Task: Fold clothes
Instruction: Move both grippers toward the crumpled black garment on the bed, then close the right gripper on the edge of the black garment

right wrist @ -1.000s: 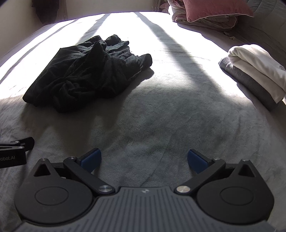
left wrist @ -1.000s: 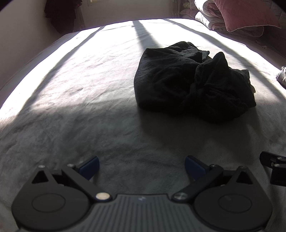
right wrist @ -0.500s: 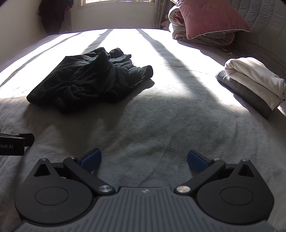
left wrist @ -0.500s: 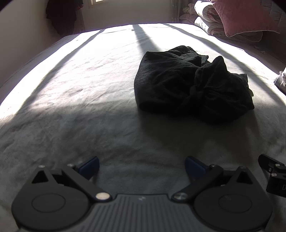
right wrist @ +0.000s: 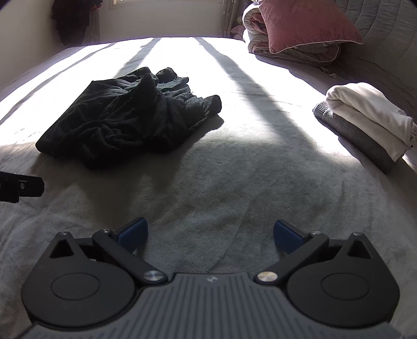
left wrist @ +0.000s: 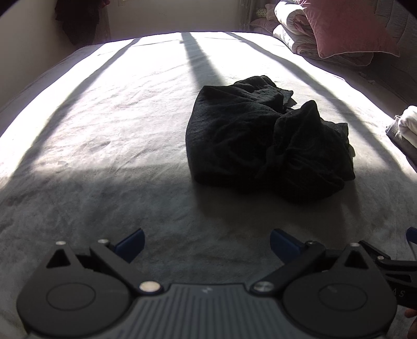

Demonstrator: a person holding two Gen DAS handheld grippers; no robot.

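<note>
One black garment [right wrist: 125,122], two folded clothes [right wrist: 365,122], one pillow [right wrist: 305,23]

Both wrist cameras are riding low over the bed [left wrist: 104,146], facing its far end — the left one sitting nearer the black garment [left wrist: 263,146], the right one also taking in the folded stack [right wrist: 365,122].

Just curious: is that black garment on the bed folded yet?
No. The black garment lies crumpled in a loose heap, full of creases and bunched ridges.
</note>
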